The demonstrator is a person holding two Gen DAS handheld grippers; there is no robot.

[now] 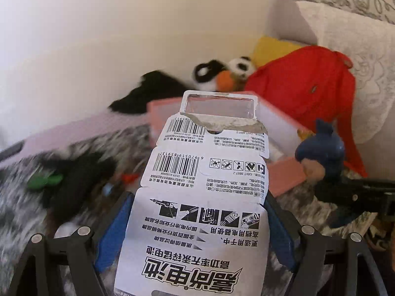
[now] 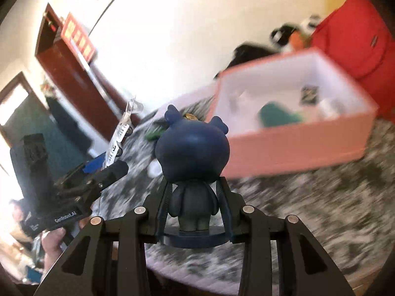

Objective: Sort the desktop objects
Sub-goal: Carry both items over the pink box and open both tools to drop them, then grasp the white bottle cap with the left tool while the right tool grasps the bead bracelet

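Mottled grey bedding [image 2: 308, 202] carries a pink box [image 2: 296, 140]. Left gripper [image 1: 197, 234] clamps a battery card [image 1: 205, 197] between its jaws; right gripper [image 2: 195, 204] pinches a blue figurine [image 2: 192, 153].

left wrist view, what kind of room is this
Probably a bedroom at home, not an office: the things lie on a patterned quilt, with a lace-covered pillow and a panda plush by the wall. A wooden door shows in the right wrist view.

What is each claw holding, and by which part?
Left claw: battery card, by its lower end. Right claw: blue figurine, by its body.
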